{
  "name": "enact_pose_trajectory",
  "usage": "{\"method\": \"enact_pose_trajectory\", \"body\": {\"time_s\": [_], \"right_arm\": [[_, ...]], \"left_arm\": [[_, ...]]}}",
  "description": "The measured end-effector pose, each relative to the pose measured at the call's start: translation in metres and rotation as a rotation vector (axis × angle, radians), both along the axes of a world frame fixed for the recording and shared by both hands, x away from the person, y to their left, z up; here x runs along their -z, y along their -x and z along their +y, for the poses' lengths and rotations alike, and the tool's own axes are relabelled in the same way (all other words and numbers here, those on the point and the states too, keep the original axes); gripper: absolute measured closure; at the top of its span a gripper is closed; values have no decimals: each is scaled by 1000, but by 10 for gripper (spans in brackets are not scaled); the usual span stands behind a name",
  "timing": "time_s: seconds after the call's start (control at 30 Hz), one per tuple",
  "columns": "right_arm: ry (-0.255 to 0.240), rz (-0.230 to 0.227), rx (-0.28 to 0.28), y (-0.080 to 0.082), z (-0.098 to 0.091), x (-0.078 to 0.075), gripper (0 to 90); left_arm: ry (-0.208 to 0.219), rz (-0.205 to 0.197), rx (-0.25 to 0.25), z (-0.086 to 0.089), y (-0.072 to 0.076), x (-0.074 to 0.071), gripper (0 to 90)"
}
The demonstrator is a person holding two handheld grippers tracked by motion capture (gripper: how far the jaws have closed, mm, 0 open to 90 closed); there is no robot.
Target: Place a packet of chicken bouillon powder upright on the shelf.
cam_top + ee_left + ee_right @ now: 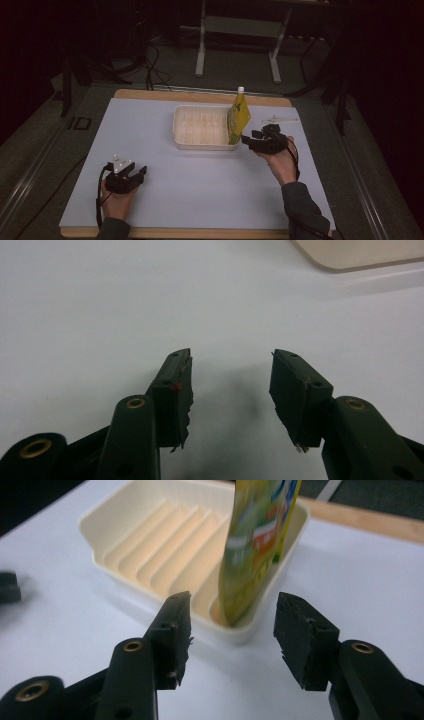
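Observation:
A yellow-green spout pouch (pixel 238 116) with a white cap stands upright in the right end of a cream ribbed tray (pixel 187 142). In the right gripper view the pouch (pixel 255 545) leans in the tray's near slot, beyond the jaws. My right gripper (pixel 248 141) sits just right of the tray, open, nothing between its jaws (pixel 232 612). My left gripper (pixel 141 174) rests at the near left of the white mat, open and empty (pixel 231 375).
The tray (pixel 120 575) has several empty ribbed slots. A small clear plastic piece (pixel 277 119) lies on the mat behind the right hand. The wooden table edge (pixel 200 95) runs along the back. Bare white mat (pixel 200 185) lies between the hands.

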State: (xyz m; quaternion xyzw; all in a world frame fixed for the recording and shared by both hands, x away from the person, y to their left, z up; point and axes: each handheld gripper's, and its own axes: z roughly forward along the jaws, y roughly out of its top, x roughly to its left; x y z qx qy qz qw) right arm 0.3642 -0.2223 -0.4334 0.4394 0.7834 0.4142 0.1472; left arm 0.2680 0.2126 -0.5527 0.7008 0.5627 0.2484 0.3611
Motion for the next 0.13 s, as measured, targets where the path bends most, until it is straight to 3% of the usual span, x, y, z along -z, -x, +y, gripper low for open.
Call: {"method": "enact_pose_trajectory", "body": {"time_s": [0.13], "right_arm": [[23,26,-1,6,-8,12,460]], "left_arm": [[-11,0,-19,0,0,0,492]]}}
